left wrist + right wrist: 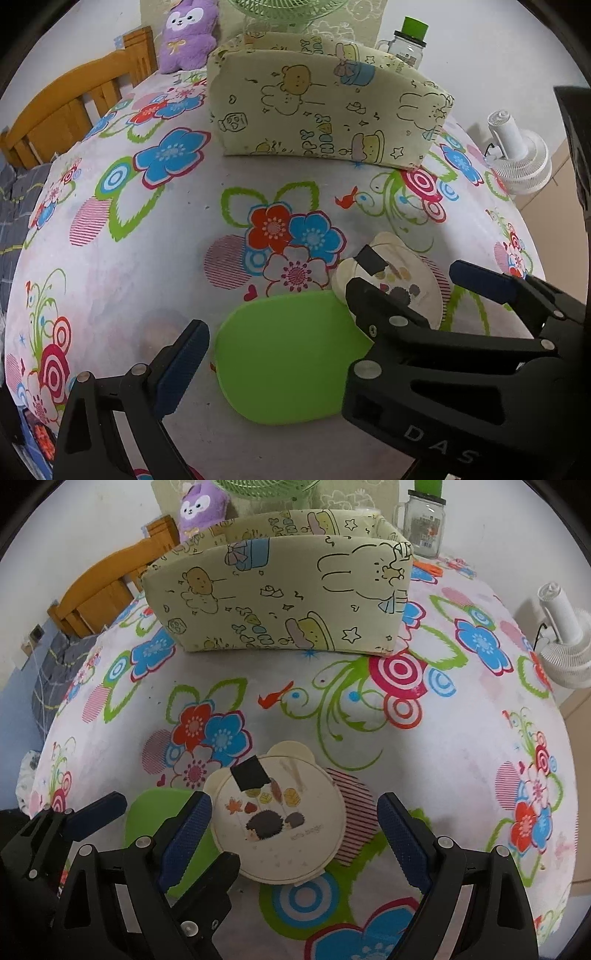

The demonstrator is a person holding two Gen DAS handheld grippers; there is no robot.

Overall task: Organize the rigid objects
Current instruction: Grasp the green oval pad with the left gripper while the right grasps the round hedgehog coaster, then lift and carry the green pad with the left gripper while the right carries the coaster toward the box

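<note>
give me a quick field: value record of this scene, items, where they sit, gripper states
surface: floral tablecloth
bin: fabric storage box, at the far side, open top
item 1: green board, flat on the cloth between the left gripper fingers
item 2: round cream lid with hedgehog print, between the right gripper fingers
left gripper: open, not touching the board
right gripper: open, around the lid
background: purple plush, glass jar, white fan
</note>
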